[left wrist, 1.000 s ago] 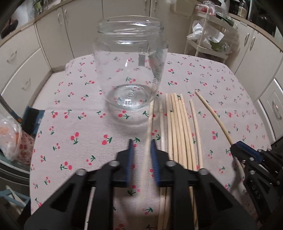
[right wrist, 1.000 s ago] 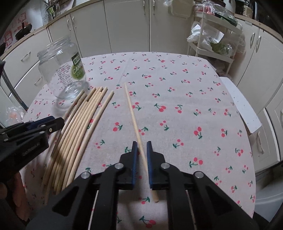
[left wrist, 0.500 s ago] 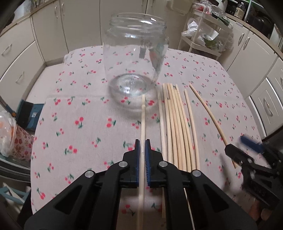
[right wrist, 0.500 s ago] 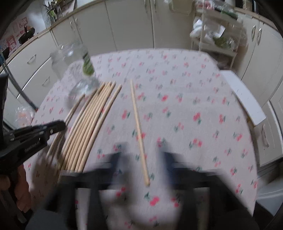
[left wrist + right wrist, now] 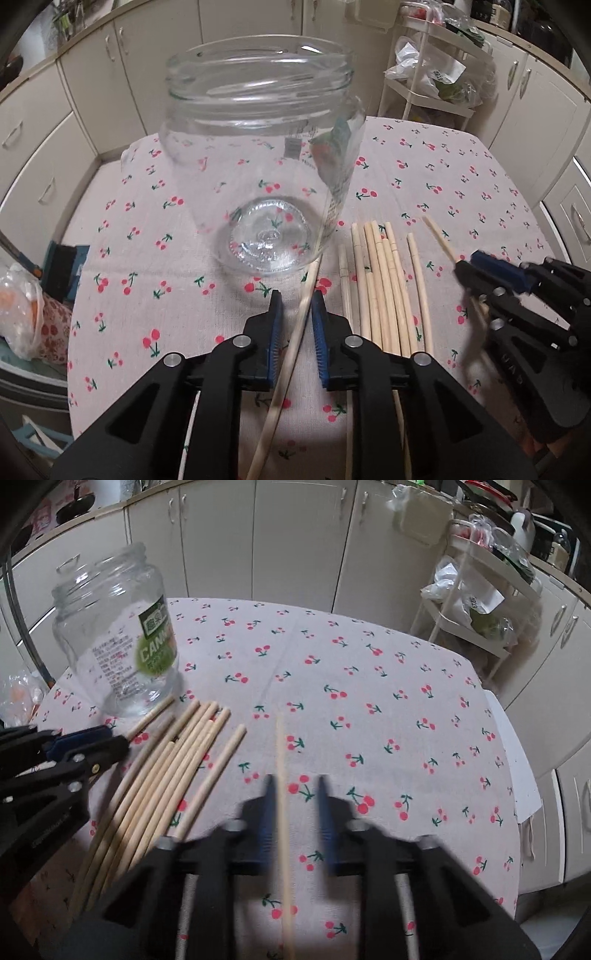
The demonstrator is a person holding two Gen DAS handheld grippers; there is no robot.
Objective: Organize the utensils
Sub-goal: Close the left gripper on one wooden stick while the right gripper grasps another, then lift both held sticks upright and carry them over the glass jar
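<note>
Cream kitchen cabinets (image 5: 295, 546) are ringing the room, and a cherry-print cloth is covering the table (image 5: 369, 701) under my claws.

My left claw (image 5: 295, 325) is hovering with its pads apart; one wooden stick (image 5: 295, 339) is running slantwise through the gap between them, touching neither pad that I can tell. Its far tip is reaching the foot of the glass jar (image 5: 258, 147), which is standing upright straight ahead of this claw, mouth open. Just to the right of the left claw, the bundle of sticks (image 5: 384, 295) is lying flat in a loose row.

My right claw (image 5: 293, 812) is likewise standing spread, blurred in its own view, with a lone thin stick (image 5: 281, 775) lying between its pads and pointing forward, nearer the left pad. The bundle is lying to its left, and the jar is standing farther ahead on that side.
</note>
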